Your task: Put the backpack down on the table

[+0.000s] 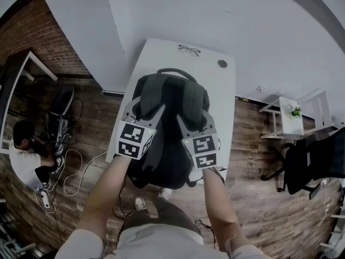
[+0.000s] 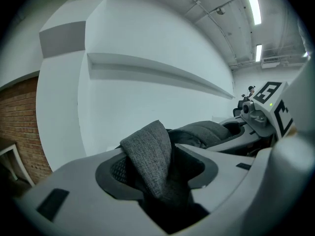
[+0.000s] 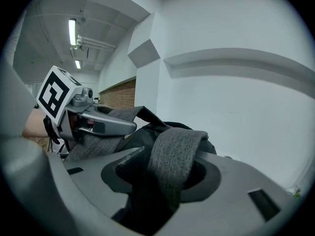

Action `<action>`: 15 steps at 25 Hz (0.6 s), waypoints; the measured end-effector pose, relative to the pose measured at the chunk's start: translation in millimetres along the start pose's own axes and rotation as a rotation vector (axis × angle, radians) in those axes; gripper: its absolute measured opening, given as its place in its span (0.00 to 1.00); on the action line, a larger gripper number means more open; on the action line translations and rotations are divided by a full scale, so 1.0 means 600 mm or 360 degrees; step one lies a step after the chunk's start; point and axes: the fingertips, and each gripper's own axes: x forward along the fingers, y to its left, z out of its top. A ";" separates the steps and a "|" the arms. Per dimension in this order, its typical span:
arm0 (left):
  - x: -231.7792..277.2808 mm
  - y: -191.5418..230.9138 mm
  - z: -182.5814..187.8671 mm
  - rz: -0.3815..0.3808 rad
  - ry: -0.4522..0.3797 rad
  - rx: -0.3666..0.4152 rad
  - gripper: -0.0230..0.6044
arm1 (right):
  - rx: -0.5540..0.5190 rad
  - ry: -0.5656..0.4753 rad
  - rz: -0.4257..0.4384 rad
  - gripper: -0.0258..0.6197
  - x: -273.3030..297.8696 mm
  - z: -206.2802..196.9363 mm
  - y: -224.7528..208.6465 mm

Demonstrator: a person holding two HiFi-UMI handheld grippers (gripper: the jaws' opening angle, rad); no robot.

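Backpack (image 1: 170, 117) across table's (image 1: 156, 55) near edge — glasses (image 1: 188, 49) beyond

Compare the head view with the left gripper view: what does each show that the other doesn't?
Head view only: the whole backpack over the white table, glasses at the table's far end, and a person sitting on the floor at left.
Left gripper view only: the grey strap lying loosely between the open jaws of the left gripper, and the ceiling lights.
Both: the backpack's top and the right gripper.
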 end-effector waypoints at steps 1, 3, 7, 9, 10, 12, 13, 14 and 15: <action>0.003 0.001 -0.005 0.0002 0.0010 -0.0003 0.40 | 0.0007 0.0012 -0.0005 0.35 0.001 -0.006 -0.003; 0.010 0.005 -0.016 0.0014 0.0025 -0.0008 0.44 | 0.0010 0.0031 -0.0024 0.39 0.005 -0.017 -0.009; 0.018 0.012 -0.036 0.0038 0.0052 -0.0014 0.51 | 0.0020 0.0072 -0.0054 0.42 0.012 -0.037 -0.015; 0.019 0.013 -0.042 0.0042 0.0058 -0.0010 0.53 | 0.0029 0.0085 -0.0078 0.42 0.012 -0.045 -0.022; 0.019 0.013 -0.043 0.0045 0.0057 -0.0006 0.54 | 0.0037 0.0089 -0.0095 0.42 0.011 -0.048 -0.026; 0.018 0.014 -0.043 0.0044 0.0054 0.0002 0.55 | 0.0055 0.0093 -0.0132 0.43 0.009 -0.052 -0.037; 0.018 0.015 -0.044 0.0041 0.0055 0.0004 0.55 | 0.0062 0.0094 -0.0149 0.43 0.008 -0.053 -0.041; 0.018 0.015 -0.045 0.0038 0.0057 0.0006 0.56 | 0.0065 0.0096 -0.0162 0.43 0.007 -0.054 -0.044; 0.017 0.015 -0.045 0.0035 0.0060 0.0008 0.57 | 0.0064 0.0097 -0.0171 0.43 0.007 -0.055 -0.046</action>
